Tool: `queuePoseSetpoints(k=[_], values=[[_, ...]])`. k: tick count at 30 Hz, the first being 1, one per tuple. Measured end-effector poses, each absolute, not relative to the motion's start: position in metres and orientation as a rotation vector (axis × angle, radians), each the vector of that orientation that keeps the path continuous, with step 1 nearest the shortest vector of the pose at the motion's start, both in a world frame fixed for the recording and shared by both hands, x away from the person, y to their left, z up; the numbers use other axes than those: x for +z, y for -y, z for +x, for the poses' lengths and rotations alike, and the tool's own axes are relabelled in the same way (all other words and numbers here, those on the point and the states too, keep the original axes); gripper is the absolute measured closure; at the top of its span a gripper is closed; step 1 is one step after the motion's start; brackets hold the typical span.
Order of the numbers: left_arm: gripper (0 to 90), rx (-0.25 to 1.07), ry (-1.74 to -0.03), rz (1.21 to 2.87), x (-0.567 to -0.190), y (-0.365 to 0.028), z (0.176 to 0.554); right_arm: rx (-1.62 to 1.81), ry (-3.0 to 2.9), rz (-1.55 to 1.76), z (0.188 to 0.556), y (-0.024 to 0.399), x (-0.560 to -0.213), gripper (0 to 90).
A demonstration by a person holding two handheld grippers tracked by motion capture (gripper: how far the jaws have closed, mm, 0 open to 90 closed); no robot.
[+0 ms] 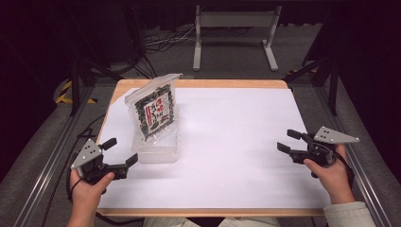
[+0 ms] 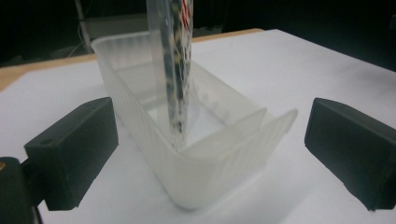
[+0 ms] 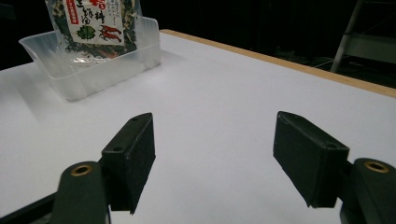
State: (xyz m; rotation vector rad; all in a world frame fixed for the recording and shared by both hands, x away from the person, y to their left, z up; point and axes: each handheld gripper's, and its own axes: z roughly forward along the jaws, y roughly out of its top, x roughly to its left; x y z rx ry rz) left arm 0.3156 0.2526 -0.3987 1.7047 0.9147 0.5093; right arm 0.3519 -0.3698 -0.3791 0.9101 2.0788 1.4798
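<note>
A clear plastic container [image 1: 161,152] sits on the left part of the white-covered table. A flat transparent snack bag [image 1: 153,108] with a dark printed label stands upright in it, leaning back. My left gripper [image 1: 124,150] is just left of the container, open, jaws pointing at its near end. In the left gripper view the container [image 2: 219,163] and the bag's edge [image 2: 175,70] lie ahead, between the spread jaws of my left gripper [image 2: 210,116], with no contact. My right gripper [image 1: 284,140] rests open at the table's right side. The right gripper view shows my right gripper [image 3: 217,130] empty, with the container [image 3: 79,77] and bag [image 3: 98,23] far off.
A white sheet [image 1: 236,142] covers the wooden table [image 1: 198,83], whose edge shows at the back and front. A white metal stand [image 1: 234,28] and cables [image 1: 161,40] are on the floor beyond. Dark rails run along both sides.
</note>
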Motion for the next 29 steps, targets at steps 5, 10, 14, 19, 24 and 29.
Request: queuePoseSetpoints(k=[5, 10, 14, 19, 24, 29], values=[[3.3, 0.503, -0.919, 1.716, -0.414, -0.255, 0.312, 1.498, -2.042, 0.949, 0.348, 0.372, -0.39, 28.6], [2.8, 0.464, -0.969, 1.718, -0.439, -0.251, 0.315, 1.492, -2.018, 0.993, 0.343, 0.377, -0.406, 28.7], [3.6, 0.498, -0.973, 1.78, -0.444, -0.246, 0.317, 1.488, -2.005, 1.015, 0.341, 0.38, -0.413, 28.7], [3.7, 0.502, -0.994, 1.82, -0.452, -0.247, 0.319, 1.475, -2.022, 1.038, 0.34, 0.379, -0.426, 28.7], [3.8, 0.485, -1.015, 1.8, -0.455, -0.25, 0.321, 1.461, -2.058, 1.05, 0.343, 0.374, -0.432, 28.6], [3.8, 0.492, -1.012, 1.795, -0.454, -0.249, 0.32, 1.445, -2.057, 1.049, 0.343, 0.373, -0.433, 28.6]])
